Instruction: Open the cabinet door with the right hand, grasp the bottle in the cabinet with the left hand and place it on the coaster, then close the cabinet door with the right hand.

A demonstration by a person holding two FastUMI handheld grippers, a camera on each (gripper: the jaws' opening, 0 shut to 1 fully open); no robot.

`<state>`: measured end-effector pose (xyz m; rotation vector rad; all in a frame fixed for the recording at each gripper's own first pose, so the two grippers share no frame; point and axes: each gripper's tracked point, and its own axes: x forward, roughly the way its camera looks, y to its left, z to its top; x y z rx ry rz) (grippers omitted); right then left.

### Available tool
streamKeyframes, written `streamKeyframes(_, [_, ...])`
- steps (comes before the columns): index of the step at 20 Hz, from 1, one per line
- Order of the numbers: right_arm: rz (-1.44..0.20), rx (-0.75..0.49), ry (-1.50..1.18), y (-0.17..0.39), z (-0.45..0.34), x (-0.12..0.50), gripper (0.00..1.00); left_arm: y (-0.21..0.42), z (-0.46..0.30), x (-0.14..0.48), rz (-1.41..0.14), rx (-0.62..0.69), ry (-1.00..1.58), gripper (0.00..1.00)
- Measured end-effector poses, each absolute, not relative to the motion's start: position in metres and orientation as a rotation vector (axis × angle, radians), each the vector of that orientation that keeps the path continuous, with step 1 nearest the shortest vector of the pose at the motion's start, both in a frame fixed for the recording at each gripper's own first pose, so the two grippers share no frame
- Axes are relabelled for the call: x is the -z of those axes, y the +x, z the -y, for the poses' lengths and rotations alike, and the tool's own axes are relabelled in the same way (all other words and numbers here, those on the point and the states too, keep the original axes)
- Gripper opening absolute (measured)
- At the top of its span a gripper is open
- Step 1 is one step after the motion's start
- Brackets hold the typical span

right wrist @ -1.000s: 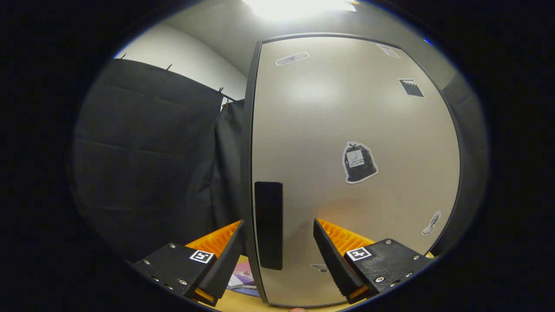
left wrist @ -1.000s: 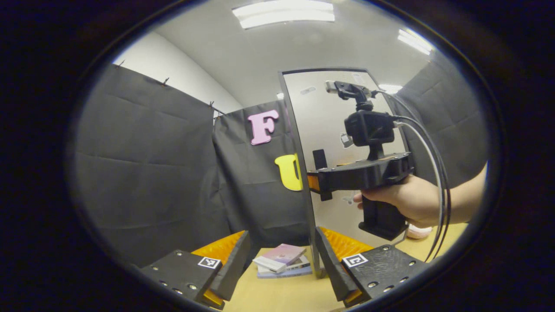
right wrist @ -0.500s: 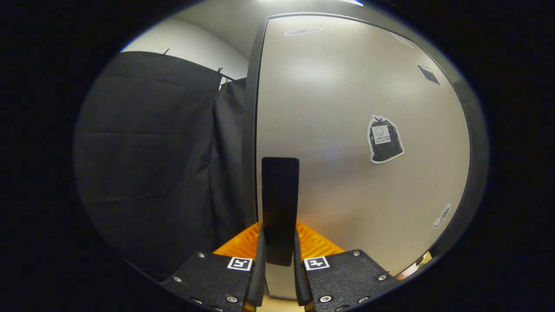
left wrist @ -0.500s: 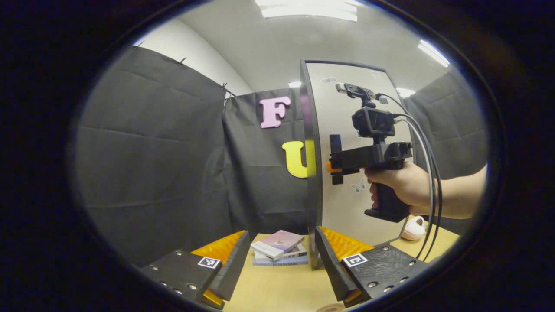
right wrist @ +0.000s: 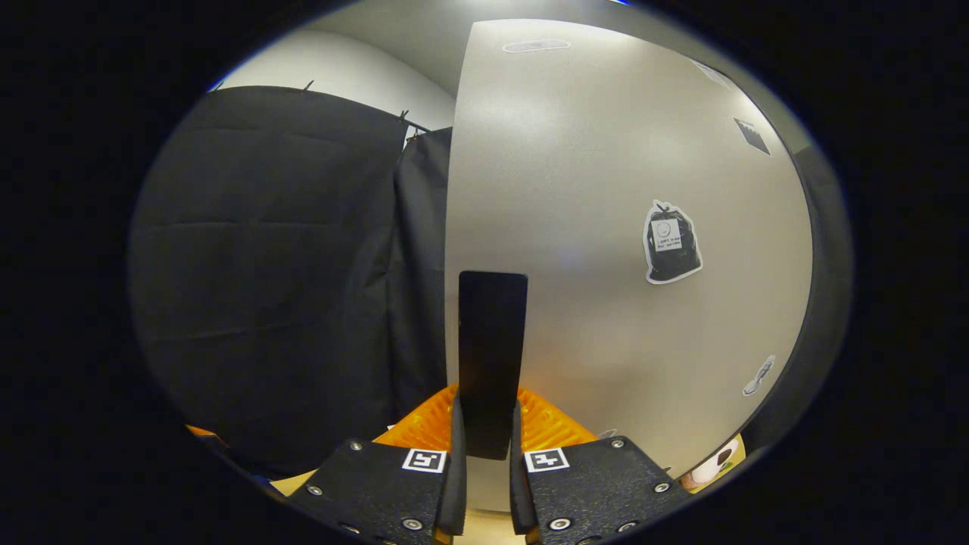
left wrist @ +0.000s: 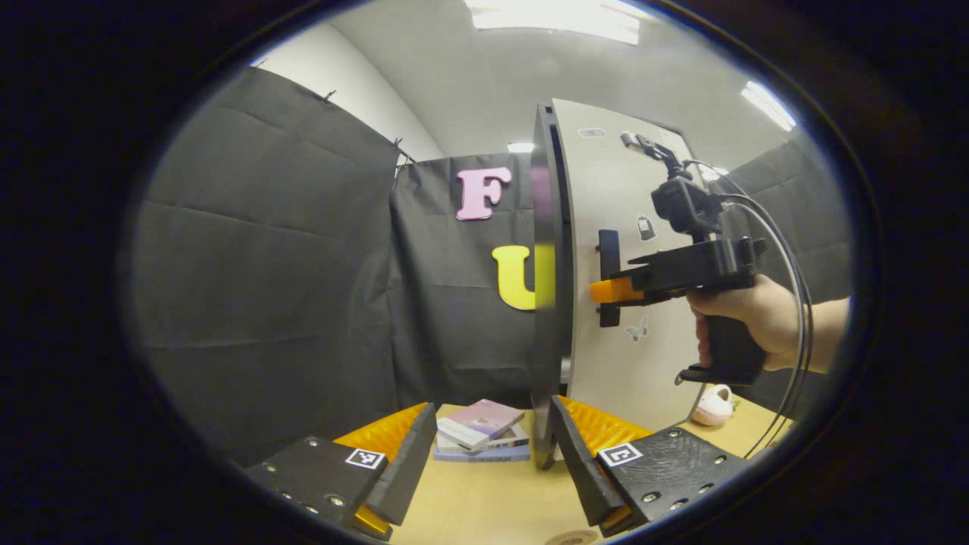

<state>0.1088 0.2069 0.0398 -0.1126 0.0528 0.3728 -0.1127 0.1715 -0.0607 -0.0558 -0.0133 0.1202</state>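
The grey cabinet door (left wrist: 583,227) stands ajar, and I see it nearly edge-on in the left gripper view. A hand (left wrist: 757,318) holds my right gripper (left wrist: 612,291), whose fingers are clamped on the black vertical door handle (left wrist: 608,257). In the right gripper view the door (right wrist: 606,189) is close ahead and my right gripper (right wrist: 486,454) is shut on the handle (right wrist: 492,348). My left gripper (left wrist: 492,462) hovers low over the wooden table (left wrist: 484,507), open and holding nothing. The door hides the cabinet's inside.
A stack of books (left wrist: 481,431) lies on the table just left of the door's edge. A pink and white object (left wrist: 711,405) sits on the table to the right, behind the door. Black cloth walls (left wrist: 265,288) close off the left and back.
My right gripper went from open around the handle to shut on it. The door then swung outward a little, and the dark frame beside it left the right gripper view.
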Motion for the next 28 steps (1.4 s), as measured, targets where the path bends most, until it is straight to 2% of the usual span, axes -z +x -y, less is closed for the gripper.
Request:
streamKeyframes(1, [-0.054, -0.383, -0.114, 0.104, -0.206, -0.040, 0.24, -0.110, -0.163, 0.063, 0.003, -0.110, -0.056, 0.93])
streamKeyframes(2, [-0.055, -0.395, -0.115, 0.100, -0.205, -0.039, 0.24, -0.110, -0.155, 0.062, 0.001, -0.102, -0.055, 0.86])
streamKeyframes(3, [-0.055, -0.410, -0.117, 0.096, -0.204, -0.039, 0.24, -0.112, -0.147, 0.063, 0.001, -0.096, -0.056, 0.93])
streamKeyframes(5, [-0.045, -0.454, -0.105, 0.088, -0.202, -0.040, 0.24, -0.116, -0.131, 0.056, 0.003, -0.091, -0.061, 0.93])
streamKeyframes(6, [-0.041, -0.473, -0.100, 0.086, -0.201, -0.041, 0.24, -0.119, -0.124, 0.052, 0.003, -0.095, -0.064, 0.86])
streamKeyframes(7, [-0.040, -0.488, -0.102, 0.085, -0.197, -0.039, 0.24, -0.122, -0.113, 0.047, 0.008, -0.095, -0.067, 0.86])
streamKeyframes(8, [-0.043, -0.502, -0.101, 0.085, -0.194, -0.038, 0.24, -0.129, -0.105, 0.041, 0.013, -0.104, -0.066, 0.93])
streamKeyframes(10, [-0.058, -0.534, -0.108, 0.082, -0.193, -0.038, 0.24, -0.143, -0.088, 0.031, 0.024, -0.106, -0.080, 0.93])
streamKeyframes(11, [-0.059, -0.553, -0.110, 0.083, -0.192, -0.038, 0.24, -0.143, -0.082, 0.030, 0.033, -0.095, -0.086, 0.86])
streamKeyframes(18, [-0.074, -0.643, -0.103, 0.086, -0.180, -0.034, 0.19, -0.170, -0.050, 0.022, 0.009, -0.139, -0.070, 0.86])
streamKeyframes(19, [-0.074, -0.654, -0.107, 0.086, -0.178, -0.034, 0.19, -0.173, -0.047, 0.021, 0.006, -0.144, -0.070, 0.93])
streamKeyframes(22, [-0.082, -0.685, -0.112, 0.084, -0.168, -0.033, 0.19, -0.178, -0.036, 0.017, -0.005, -0.154, -0.054, 0.93])
streamKeyframes(28, [-0.081, -0.692, -0.113, 0.048, -0.120, -0.039, 0.19, -0.172, 0.001, 0.011, -0.003, -0.129, -0.029, 0.93])
